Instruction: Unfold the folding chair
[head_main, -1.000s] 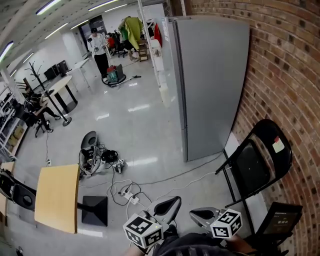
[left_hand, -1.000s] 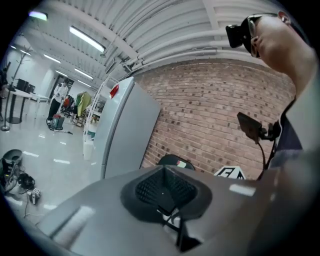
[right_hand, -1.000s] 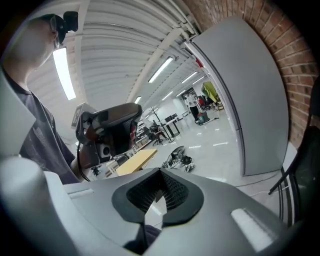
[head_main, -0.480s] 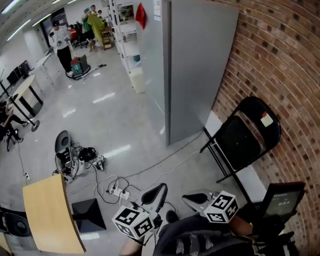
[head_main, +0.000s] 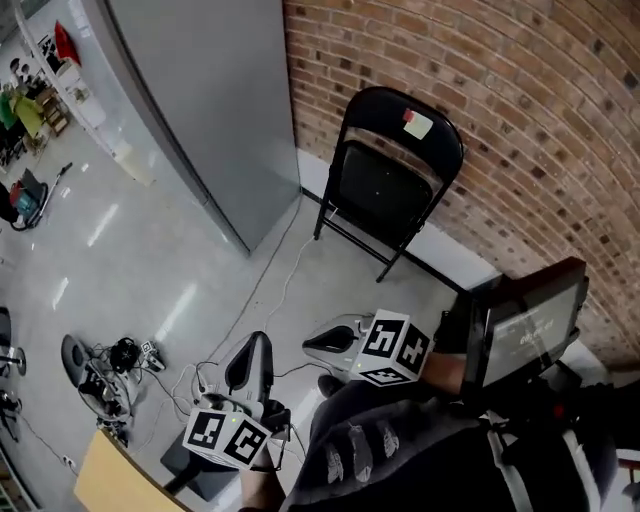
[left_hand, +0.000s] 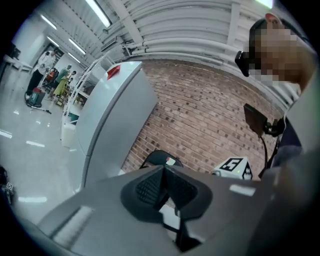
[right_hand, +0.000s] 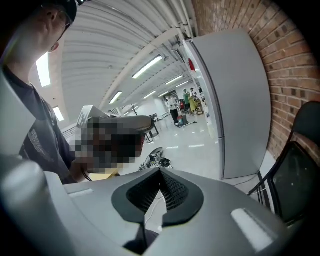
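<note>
Right now both grippers sit low, close in front of the person's torso, neither touching anything. Left gripper (head_main: 256, 345) points roughly toward the chair, slightly below level, marker cube (head_main: 228, 437) nearest the body; in its own view the jaws are pressed together with nothing between them (left_hand: 162, 169). Right gripper (head_main: 312, 345) is angled down toward the floor and across to the head view's left, its cube (head_main: 392, 350) just above the person's chest; jaws likewise closed and empty (right_hand: 160, 172). Folding chair (head_main: 382, 190) is folded flat, standing upright and leaning against the brick wall (head_main: 520, 110), just beside the grey cabinet (head_main: 200, 100), well apart from both grippers. Light sticker (head_main: 417, 124) on its backrest. Chair shows above the left jaws in the left gripper view and at the right edge of the right gripper view. Cables (head_main: 110, 370) lie on the floor to the left
</note>
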